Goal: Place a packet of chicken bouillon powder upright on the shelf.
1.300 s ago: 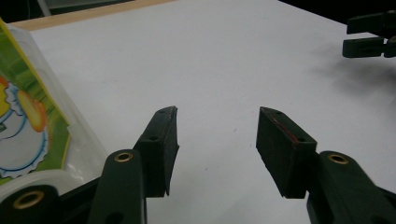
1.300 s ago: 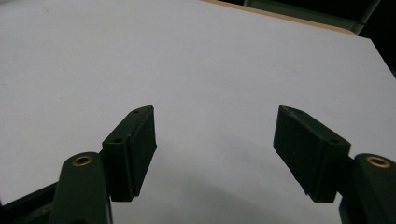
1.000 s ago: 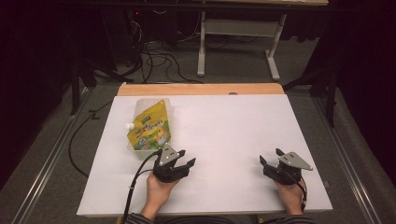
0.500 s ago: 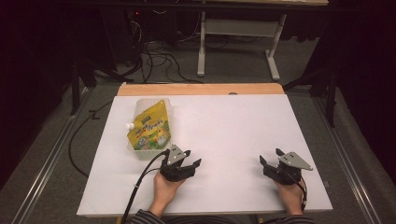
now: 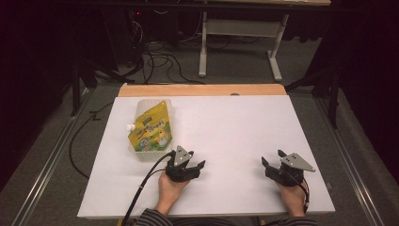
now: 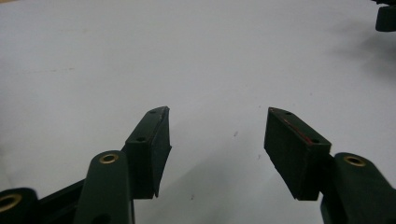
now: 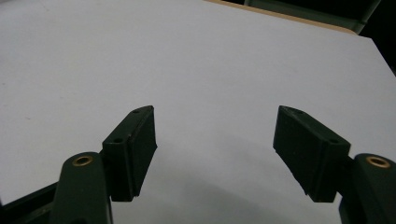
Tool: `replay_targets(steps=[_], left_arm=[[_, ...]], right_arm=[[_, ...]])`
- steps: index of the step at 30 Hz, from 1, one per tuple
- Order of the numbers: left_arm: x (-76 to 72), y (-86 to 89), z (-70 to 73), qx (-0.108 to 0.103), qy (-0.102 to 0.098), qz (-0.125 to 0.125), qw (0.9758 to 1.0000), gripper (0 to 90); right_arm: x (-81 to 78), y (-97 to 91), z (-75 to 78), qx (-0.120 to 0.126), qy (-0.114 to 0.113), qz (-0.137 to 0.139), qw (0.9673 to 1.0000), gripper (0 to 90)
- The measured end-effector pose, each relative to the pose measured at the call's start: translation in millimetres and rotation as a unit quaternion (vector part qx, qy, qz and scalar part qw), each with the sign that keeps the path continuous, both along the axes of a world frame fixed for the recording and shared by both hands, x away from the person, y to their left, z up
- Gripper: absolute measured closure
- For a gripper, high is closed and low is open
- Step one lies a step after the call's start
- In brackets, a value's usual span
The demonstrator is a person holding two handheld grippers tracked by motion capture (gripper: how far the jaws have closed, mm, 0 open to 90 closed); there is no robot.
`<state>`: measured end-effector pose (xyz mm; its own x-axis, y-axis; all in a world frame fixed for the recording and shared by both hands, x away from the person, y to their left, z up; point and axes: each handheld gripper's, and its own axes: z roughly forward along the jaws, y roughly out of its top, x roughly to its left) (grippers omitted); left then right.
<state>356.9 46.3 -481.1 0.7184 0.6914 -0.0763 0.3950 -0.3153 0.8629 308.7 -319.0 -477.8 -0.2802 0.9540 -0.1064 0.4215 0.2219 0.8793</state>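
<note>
A yellow-green spouted pouch (image 5: 150, 129) with a white cap lies flat at the left of the white table top (image 5: 230, 122). My left gripper (image 5: 196, 162) rests low near the front edge, just right of and below the pouch and apart from it. Its jaws have just been opening; in the left gripper view the left gripper (image 6: 217, 126) stands open over bare white surface with nothing between the pads. My right gripper (image 5: 272, 157) sits at the front right, and in its own view the right gripper (image 7: 215, 128) is open too, with nothing in it.
A wooden strip (image 5: 202, 89) borders the table's far edge. Beyond it are cables (image 5: 155, 56) on the floor and a desk frame (image 5: 240, 33). Metal rails (image 5: 51, 160) run along both sides. A dark part of the other gripper (image 6: 386, 16) shows in the left gripper view.
The left gripper has slid a little to the right, away from the pouch, and sunk toward the table with its jaws wider. The right gripper has stayed put.
</note>
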Motion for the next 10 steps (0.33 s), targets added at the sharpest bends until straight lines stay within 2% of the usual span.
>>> replay_targets(steps=[5, 10], left_arm=[[-1.4, -1.3, -0.3, 0.007, -0.007, 0.004, 0.9999, 39.1], [0.1, -0.9, -0.4, 0.005, 0.003, 0.008, 1.0000, 38.2]], right_arm=[[0.3, 0.5, 0.0, -0.003, 0.003, 0.000, 1.0000, 30.5], [0.4, 0.2, 0.0, -0.002, 0.003, 0.000, 1.0000, 30.5]])
